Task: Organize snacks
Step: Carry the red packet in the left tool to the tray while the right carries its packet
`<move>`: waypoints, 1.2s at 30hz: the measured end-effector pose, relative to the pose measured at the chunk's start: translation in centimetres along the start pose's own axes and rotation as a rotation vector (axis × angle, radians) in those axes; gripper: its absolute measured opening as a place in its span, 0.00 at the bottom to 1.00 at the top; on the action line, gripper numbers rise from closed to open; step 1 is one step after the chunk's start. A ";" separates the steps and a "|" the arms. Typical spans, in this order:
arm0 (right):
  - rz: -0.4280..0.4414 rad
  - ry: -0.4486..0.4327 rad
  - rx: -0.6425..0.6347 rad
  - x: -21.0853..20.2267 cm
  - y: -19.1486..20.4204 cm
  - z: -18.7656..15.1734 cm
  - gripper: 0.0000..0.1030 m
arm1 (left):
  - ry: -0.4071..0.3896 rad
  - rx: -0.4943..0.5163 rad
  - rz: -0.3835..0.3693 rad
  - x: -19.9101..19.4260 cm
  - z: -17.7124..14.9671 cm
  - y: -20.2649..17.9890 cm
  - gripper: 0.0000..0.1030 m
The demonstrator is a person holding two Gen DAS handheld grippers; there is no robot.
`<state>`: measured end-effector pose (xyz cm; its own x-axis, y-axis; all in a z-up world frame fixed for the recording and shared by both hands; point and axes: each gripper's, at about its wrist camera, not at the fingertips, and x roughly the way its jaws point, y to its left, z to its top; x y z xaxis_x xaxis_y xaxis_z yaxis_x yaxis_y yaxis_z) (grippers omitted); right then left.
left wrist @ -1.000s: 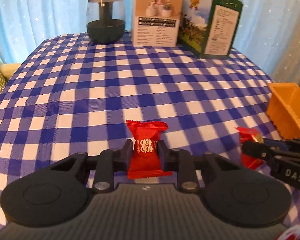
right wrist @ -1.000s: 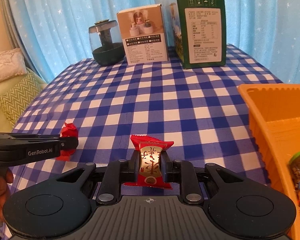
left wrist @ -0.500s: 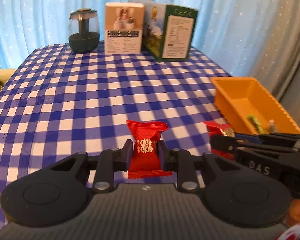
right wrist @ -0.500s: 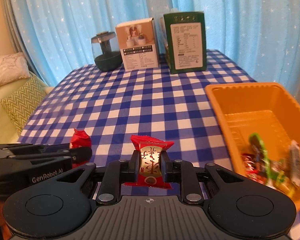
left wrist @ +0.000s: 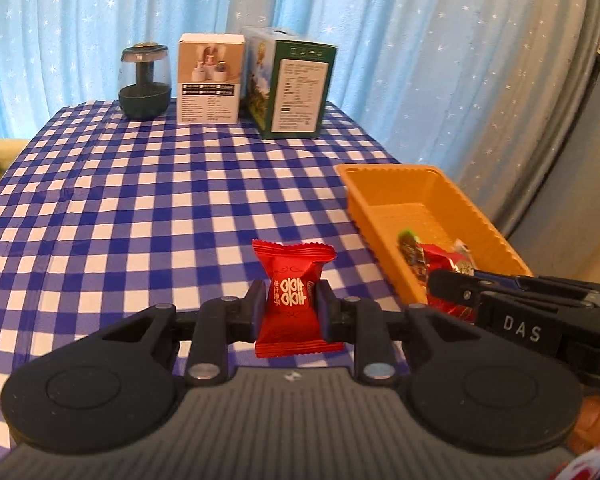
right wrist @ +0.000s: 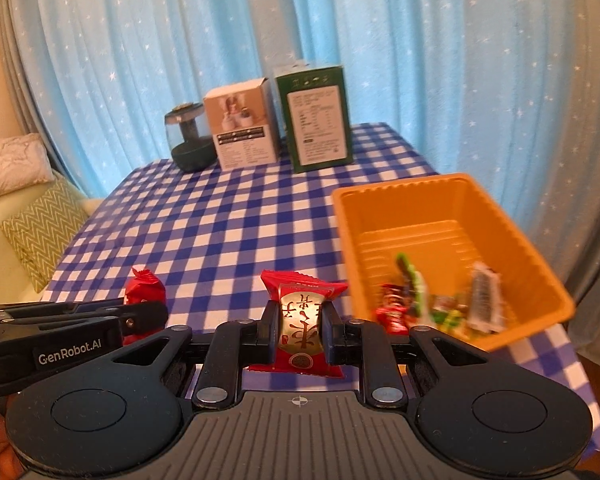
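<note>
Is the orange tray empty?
No, the orange tray already holds several wrapped snacks at its near end.

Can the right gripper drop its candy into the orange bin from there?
Probably yes. The right gripper, shut on its red-and-gold candy, sits just beside the orange bin, whose top is open with nothing between them.

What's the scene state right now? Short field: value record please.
left gripper: shut on red candy
right gripper: shut on red-and-gold candy
orange tray: on checked tablecloth, several wrapped snacks inside
loose snacks on cloth: none visible
table back edge: dark glass jar, white box, green box
</note>
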<state>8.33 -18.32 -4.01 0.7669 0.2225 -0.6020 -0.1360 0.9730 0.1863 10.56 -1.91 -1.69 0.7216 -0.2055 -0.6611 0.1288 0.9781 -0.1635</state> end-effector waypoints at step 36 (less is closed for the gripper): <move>-0.126 -0.065 0.126 -6.4 -9.4 -0.6 0.21 | 0.017 0.095 -0.100 0.1 -0.1 -10.3 0.23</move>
<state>4.31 -28.90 -2.35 0.8121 0.0907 -0.5764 0.0405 0.9767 0.2108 9.21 -12.03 -0.16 0.6903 -0.3021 -0.6575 0.2640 0.9512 -0.1599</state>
